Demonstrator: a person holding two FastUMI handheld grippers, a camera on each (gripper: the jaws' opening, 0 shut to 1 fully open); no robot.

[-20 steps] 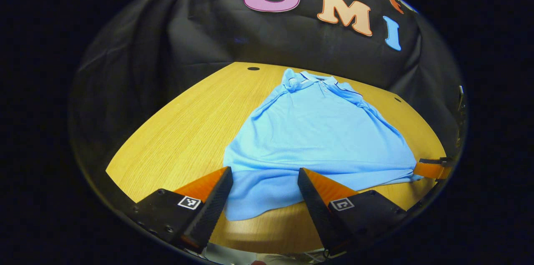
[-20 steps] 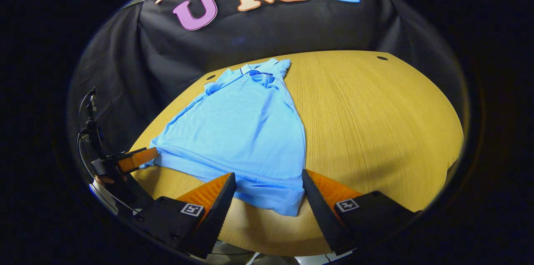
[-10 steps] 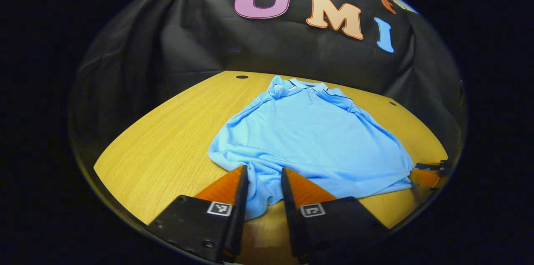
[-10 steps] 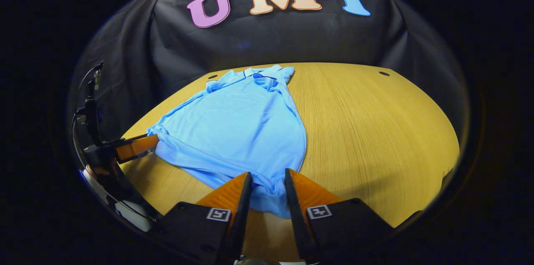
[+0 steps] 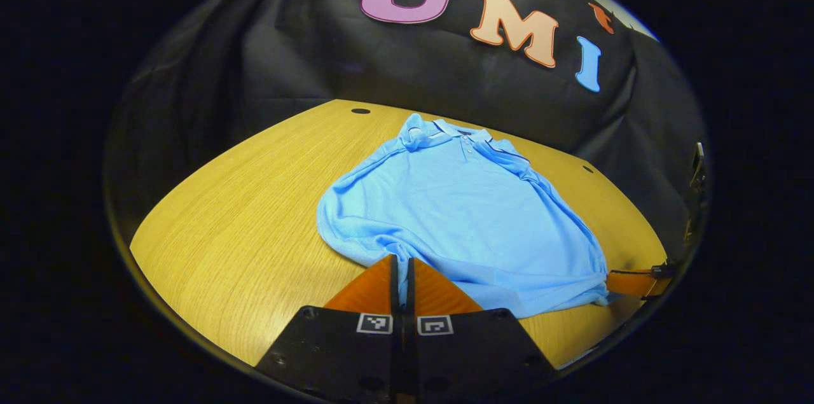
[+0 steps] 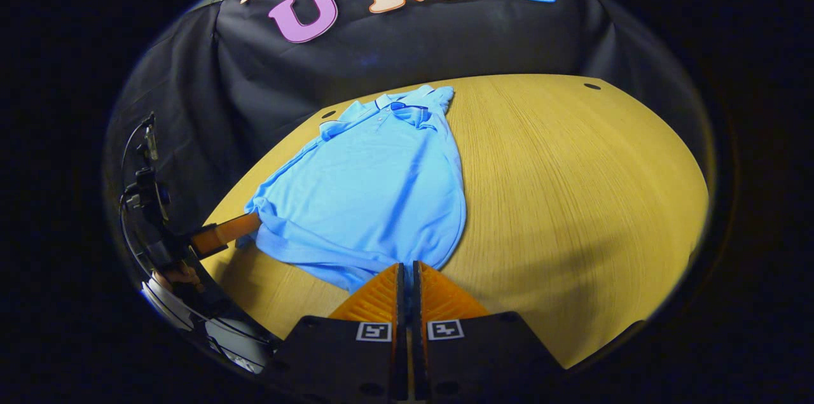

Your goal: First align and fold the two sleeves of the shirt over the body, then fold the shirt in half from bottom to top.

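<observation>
**Polo shirt pinched at both near hem corners**

Polo shirt [image 5: 464,213], light blue, lies spread on the wooden table [image 5: 241,213] with its collar [image 5: 445,133] at the far end, toward the black cloth wall [image 5: 413,67], and its hem along the near edge. Both sleeves sit folded in over the body, so the outline tapers from a wide hem to a narrow collar.

In the left gripper view, the left gripper [image 5: 402,264] has its fingers pressed together with only a thin slit between them, and the hem fabric at the near left corner of the shirt runs into that slit. The cloth puckers and bunches around the fingertips. At the far right of the same view the right gripper [image 5: 629,282] meets the other hem corner, where the fabric draws into a small point.

In the right gripper view, the right gripper [image 6: 407,270] is likewise clamped tight on the hem at the shirt's [image 6: 369,188] near right corner. Off to the left there, the left gripper [image 6: 245,226] touches the opposite corner, held by a person's hand [image 6: 175,277] low at the edge. A small dark hole [image 6: 592,86] marks the table [image 6: 572,188] near its far right corner.
</observation>
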